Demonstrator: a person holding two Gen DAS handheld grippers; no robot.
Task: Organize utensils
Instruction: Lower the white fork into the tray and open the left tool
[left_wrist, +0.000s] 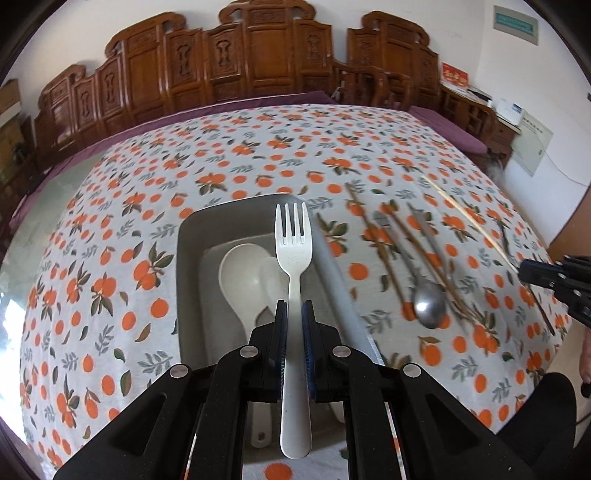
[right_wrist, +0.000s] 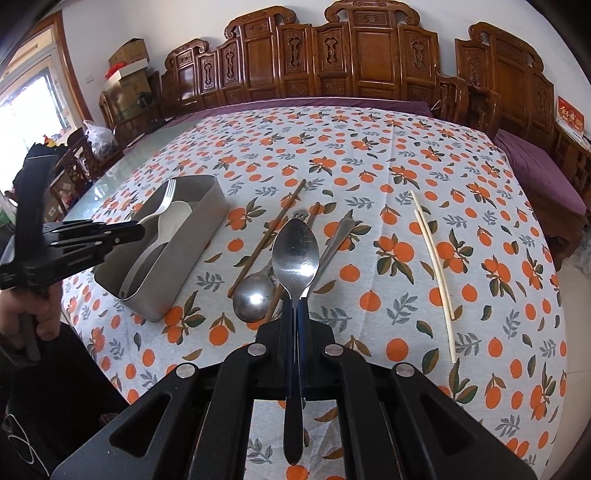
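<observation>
Gripping white plastic fork (left_wrist: 293, 254) by handle, left claw (left_wrist: 294, 314) is hovering over grey metal bin (left_wrist: 192, 236) holding white spoons (left_wrist: 240, 273). Right claw (right_wrist: 295, 306) is clamping steel spoon (right_wrist: 295, 251) above desk (right_wrist: 369, 155); second steel spoon (right_wrist: 253, 295), brown chopsticks (right_wrist: 269, 229), pale chopsticks (right_wrist: 432, 254) are lying on orange-print cloth.

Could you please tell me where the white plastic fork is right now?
In the left wrist view, the white plastic fork is clamped in the left gripper, above the grey rectangular metal tray holding white plastic spoons.
</observation>
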